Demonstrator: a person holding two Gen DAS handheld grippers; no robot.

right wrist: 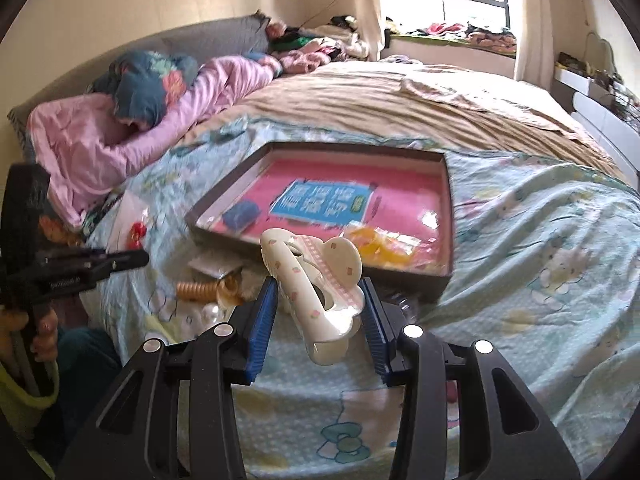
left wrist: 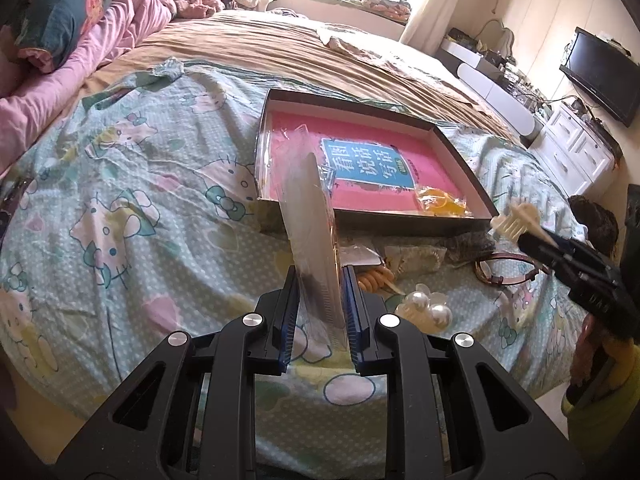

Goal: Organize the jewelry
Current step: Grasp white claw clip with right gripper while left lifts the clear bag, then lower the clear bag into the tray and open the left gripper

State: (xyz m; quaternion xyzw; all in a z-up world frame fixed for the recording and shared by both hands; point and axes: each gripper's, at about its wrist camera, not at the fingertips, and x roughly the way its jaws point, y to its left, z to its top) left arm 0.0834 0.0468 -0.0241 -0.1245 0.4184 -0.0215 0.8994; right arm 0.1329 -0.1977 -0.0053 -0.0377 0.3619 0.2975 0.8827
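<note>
On a bed (left wrist: 140,168) spread with a cartoon-cat quilt, a person works two handheld grippers over a scatter of hair accessories. The left gripper (left wrist: 322,292) has its jaws closed narrowly on a clear plastic packet (left wrist: 312,216), which stands up between the blue pads and leans toward a shallow dark-rimmed box (left wrist: 460,148) lying on the quilt. The right gripper (right wrist: 320,312), its jaws pressed in against both sides, grips a cream hair claw clip (right wrist: 316,280) with small pink dots; in the left wrist view the same clip (left wrist: 514,220) is lifted clear of the quilt just off the box's near right corner. Inside the box lies a pink book with a blue title panel (left wrist: 368,168), and a yellow-orange item in clear wrap (left wrist: 440,200) sits in the near right corner. On the quilt in front of the box rest an orange spiral hair tie (left wrist: 376,278), a pearl hair clip (left wrist: 428,306) and a dark red headband (left wrist: 504,270). A pink blanket (right wrist: 100,136) is bunched near the head of the bed, and a television (left wrist: 600,76) hangs on the far wall
</note>
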